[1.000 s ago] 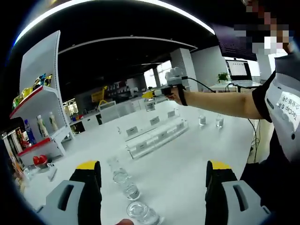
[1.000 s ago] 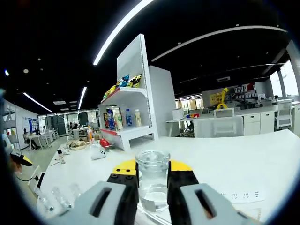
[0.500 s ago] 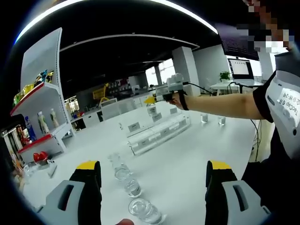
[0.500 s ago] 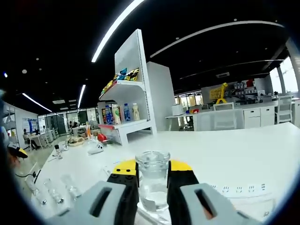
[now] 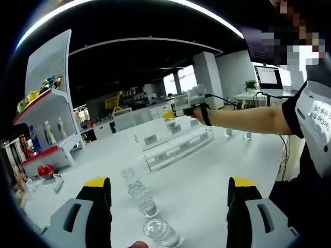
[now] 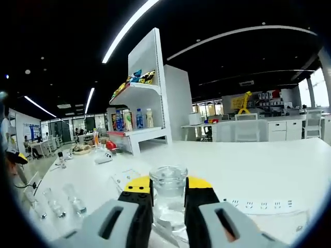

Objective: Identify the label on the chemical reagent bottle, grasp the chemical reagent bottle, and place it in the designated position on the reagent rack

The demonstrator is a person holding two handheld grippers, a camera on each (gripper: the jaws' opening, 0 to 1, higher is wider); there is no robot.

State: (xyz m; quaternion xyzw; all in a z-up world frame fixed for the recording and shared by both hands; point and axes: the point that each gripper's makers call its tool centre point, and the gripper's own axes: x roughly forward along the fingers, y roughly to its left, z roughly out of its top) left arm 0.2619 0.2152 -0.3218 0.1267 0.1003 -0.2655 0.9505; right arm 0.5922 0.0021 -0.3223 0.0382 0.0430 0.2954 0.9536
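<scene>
One bottle is what I carry: my right gripper [image 6: 168, 199] is clamped on a clear glass reagent bottle [image 6: 168, 199], the two yellow-tipped jaws pressing its sides just under the shoulder, its open round mouth standing above them. Its long axis runs upright between the jaws, roughly in line with them, so I judge it is ready to go down straight. It is colourless, see-through, with a little liquid or thick glass low in the body; a label I cannot read from here. In the left gripper view that same right gripper [image 5: 178, 107] hangs at the end of my outstretched arm, just above the clear tiered reagent rack [image 5: 178, 147] on the white table [image 5: 207, 181], so the coming move is downward into the rack, which lies below and slightly ahead of the bottle. My right hand is by far the nearer one to it. My left gripper [image 5: 169, 199] waits with jaws spread wide and nothing between them, well back from the rack, with three more clear bottles [image 5: 139, 194] standing in a row on the table just ahead of it.
</scene>
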